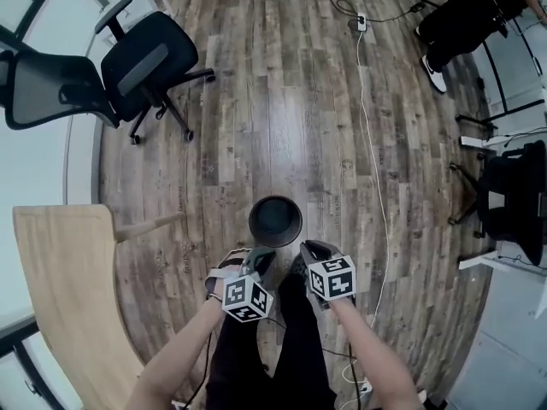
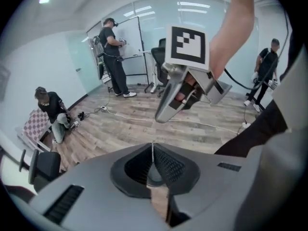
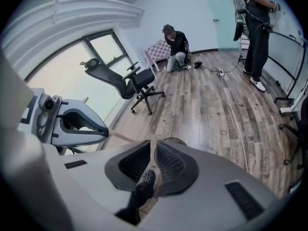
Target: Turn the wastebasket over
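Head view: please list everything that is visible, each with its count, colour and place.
wastebasket: one, black, on the floor just ahead of the grippers
office chair: one, black, upper left
second chair: one, black, right edge
table: one, light wood, lower left
cable: one, white, along the floor at right
person: one, dark clothes, upper right
floor: brown-grey wood planks
left gripper: grey, shut, empty, bottom centre
right gripper: grey, shut, empty, beside it
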A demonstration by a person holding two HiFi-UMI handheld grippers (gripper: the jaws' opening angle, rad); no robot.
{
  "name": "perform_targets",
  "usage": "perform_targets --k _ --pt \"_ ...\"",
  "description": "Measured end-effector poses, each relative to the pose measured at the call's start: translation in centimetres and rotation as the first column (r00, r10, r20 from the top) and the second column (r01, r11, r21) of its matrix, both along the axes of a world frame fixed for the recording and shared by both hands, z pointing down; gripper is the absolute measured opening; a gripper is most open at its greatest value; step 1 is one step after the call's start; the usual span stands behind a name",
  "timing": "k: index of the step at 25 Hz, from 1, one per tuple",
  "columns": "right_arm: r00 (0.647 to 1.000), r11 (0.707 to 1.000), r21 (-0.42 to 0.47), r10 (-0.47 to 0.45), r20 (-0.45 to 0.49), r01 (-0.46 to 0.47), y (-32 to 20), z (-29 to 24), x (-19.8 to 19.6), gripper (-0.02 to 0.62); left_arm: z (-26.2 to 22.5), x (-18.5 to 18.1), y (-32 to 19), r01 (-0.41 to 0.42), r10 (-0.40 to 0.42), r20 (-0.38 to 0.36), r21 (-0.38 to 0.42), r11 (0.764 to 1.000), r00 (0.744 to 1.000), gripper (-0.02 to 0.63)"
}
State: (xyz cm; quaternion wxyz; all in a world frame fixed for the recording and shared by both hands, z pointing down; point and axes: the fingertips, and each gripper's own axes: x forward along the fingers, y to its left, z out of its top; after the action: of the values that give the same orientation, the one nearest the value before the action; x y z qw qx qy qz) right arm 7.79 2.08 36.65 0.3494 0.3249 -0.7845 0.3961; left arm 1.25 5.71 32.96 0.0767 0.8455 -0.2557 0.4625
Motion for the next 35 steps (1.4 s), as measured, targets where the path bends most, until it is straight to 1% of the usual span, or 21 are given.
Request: perform_targets --k 2,4,8,11,15,18,21,24,28,31,35 --pt "1.0 0.999 0.049 -0.017 0.019 0.016 -0.6 -3.2 -0.1 0.061 -3.5 -0.1 -1.4 0.059 -0.057 -0.046 0.03 0.998 0.997 0.025" --pt "0.998 0.995 0.086 -0.048 0.034 0.044 -0.5 -6.4 -0.4 0.058 -6.8 -0.4 -2.1 0.108 -0.104 -0.089 0.043 0.993 0.991 0.025" --pt "0.995 0.979 0.185 -0.091 0.044 0.081 0.2 -13.2 -1.3 0.052 -13.3 -1.8 -2.5 0.192 -0.181 -0.178 0.045 0.98 0.967 0.025" --pt "0.993 0.96 0.273 -0.092 0.072 0.069 -0.5 -18.1 -1.6 0.048 -17.8 -2.1 -3.2 0.249 -0.228 -0.269 0.048 0.967 0.936 0.025" --pt "0.981 0.932 0.359 -0.115 0.158 0.052 -0.7 -24.1 -2.1 0.04 -22.6 -1.9 -3.6 0.313 -0.27 -0.381 0.054 0.948 0.884 0.025" --pt "0.97 0.905 0.425 -0.135 0.204 0.037 -0.8 -28.1 -2.6 0.037 -25.6 -2.2 -3.4 0.352 -0.296 -0.438 0.051 0.935 0.849 0.025" --pt "0.956 0.884 0.467 -0.13 0.261 -0.007 -1.1 -31.4 -2.8 0.035 -28.1 -2.7 -3.5 0.392 -0.318 -0.491 0.054 0.918 0.811 0.025" --pt "0.948 0.859 0.508 -0.113 0.299 -0.058 -2.1 -34.1 -2.6 0.035 -30.7 -3.3 -4.3 0.424 -0.325 -0.536 0.069 0.903 0.779 0.025" --pt "0.94 0.829 0.55 -0.104 0.326 -0.099 -2.8 -36.7 -2.1 0.034 -33.1 -3.9 -4.9 0.442 -0.321 -0.572 0.081 0.893 0.755 0.025" --pt "0.941 0.811 0.577 -0.119 0.316 -0.091 -3.0 -37.8 -2.3 0.032 -34.1 -4.5 -5.3 0.453 -0.319 -0.585 0.093 0.887 0.746 0.025" --pt "0.94 0.787 0.615 -0.173 0.294 -0.047 -2.5 -39.0 -3.2 0.032 -35.1 -4.7 -5.7 0.463 -0.317 -0.6 0.101 0.881 0.734 0.025"
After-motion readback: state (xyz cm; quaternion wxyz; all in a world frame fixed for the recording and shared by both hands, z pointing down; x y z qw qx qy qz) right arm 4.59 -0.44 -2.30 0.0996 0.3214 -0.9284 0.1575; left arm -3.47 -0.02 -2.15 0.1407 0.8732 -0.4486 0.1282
